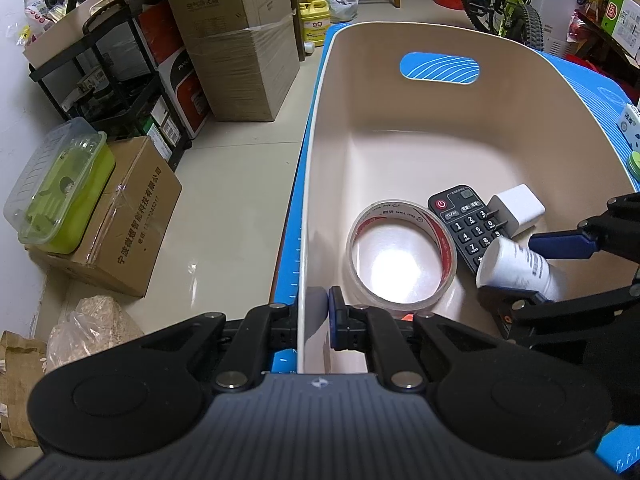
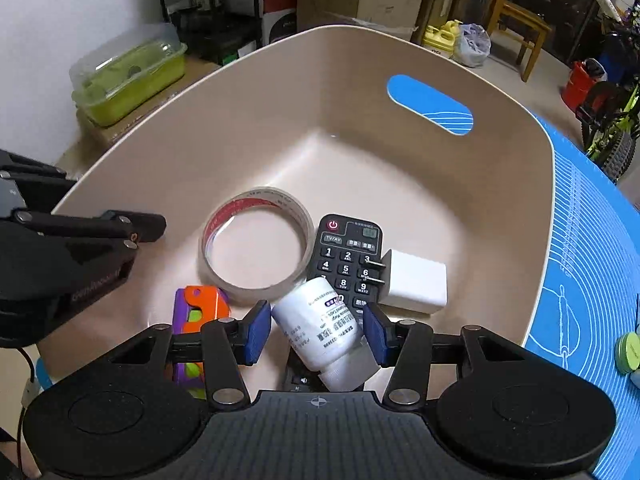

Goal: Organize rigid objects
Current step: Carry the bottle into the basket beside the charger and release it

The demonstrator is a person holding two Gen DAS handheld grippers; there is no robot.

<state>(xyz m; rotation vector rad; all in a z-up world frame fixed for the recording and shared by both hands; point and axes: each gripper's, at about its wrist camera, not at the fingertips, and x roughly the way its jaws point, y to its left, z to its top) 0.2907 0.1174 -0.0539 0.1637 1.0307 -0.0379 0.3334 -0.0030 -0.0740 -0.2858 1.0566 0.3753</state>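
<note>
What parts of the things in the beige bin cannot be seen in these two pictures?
- Remote: lower end hidden under the white bottle, both views.
- Orange and purple toy: covered partly by the right gripper; nearly hidden in the left view.
- Bottle cap: behind the gripper body.

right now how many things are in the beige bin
5: tape roll left of the remote, charger right, bottle between the right gripper fingers, orange-purple toy nearest. More may be hidden.
</note>
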